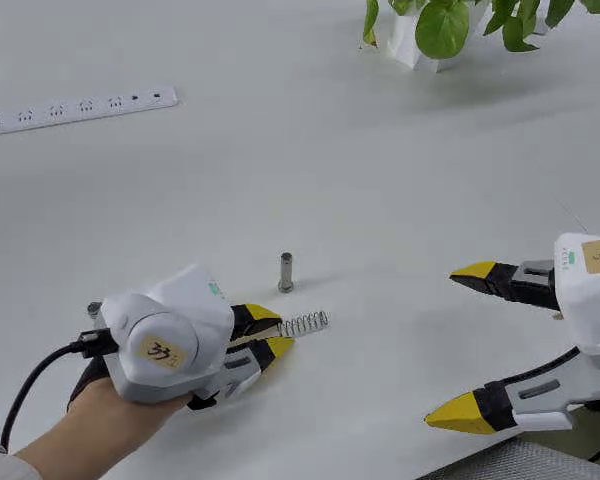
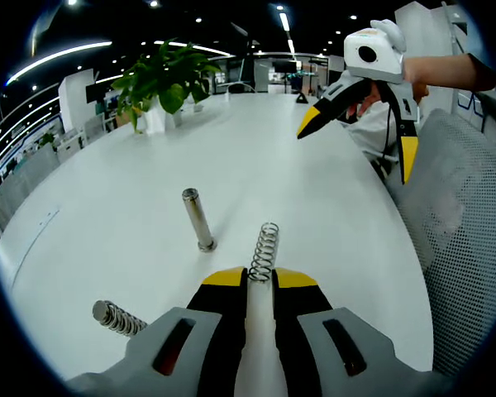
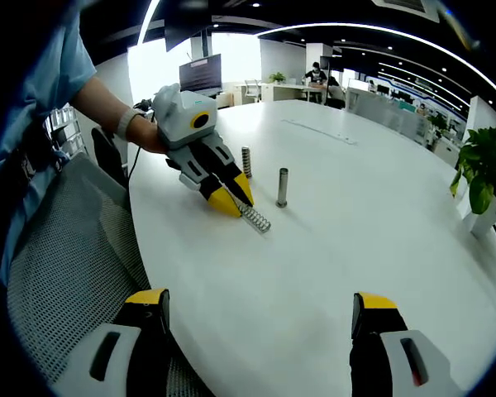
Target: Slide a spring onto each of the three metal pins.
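The left hand-held gripper lies low over the white surface. Its jaws are drawn nearly together, pinching one end of a spring, and the coil juts straight out past the yellow tips. A hand wraps the white body from behind, with the forearm coming in from the lower left of the head view and a black cable trailing off the back.

Springs, two — the held one, and a second spring already threaded on a sleeved pin that stands just beside the left hand-held gripper's body. Pins, two counted: that sleeved pin and a bare pin, upright on its flanged base, near the held spring's free end but apart from it.

The right hand-held gripper hovers at the near edge of the surface, well apart from both pins. Its jaws are spread wide with nothing between them, and its tips point toward the left one.

Farther out — one power strip lies flat on the surface, one potted plant stands at the far edge, and a mesh chair sits beside the near edge.
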A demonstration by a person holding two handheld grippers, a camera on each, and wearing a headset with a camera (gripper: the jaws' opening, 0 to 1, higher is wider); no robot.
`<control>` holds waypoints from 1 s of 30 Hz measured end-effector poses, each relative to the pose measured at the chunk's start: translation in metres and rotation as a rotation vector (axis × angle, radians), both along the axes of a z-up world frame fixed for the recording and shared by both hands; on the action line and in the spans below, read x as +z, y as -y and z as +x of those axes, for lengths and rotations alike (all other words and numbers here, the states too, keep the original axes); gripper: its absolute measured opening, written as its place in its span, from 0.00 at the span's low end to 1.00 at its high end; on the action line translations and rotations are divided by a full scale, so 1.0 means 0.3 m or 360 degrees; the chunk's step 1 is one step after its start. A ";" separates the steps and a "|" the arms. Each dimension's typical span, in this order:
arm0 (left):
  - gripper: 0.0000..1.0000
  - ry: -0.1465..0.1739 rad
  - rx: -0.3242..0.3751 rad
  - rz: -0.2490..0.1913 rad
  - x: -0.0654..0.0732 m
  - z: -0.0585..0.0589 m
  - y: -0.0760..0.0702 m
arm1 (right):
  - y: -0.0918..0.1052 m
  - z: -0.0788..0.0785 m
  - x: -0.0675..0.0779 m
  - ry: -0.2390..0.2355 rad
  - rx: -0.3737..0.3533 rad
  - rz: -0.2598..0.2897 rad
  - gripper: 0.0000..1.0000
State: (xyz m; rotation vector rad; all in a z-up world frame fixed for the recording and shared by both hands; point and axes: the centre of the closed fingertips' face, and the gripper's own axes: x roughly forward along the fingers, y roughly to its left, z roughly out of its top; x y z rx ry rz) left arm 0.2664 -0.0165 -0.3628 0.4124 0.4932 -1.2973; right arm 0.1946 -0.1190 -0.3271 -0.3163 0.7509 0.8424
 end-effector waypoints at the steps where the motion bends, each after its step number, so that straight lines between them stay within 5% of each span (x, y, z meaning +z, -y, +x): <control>1: 0.08 -0.0001 0.0001 0.0000 0.000 0.000 0.000 | 0.000 0.001 0.000 0.0001 0.0000 0.0001 0.91; 30: 0.06 -0.0010 0.0119 -0.0105 0.056 -0.035 -0.070 | -0.066 0.009 0.004 0.0006 0.0073 0.0011 0.90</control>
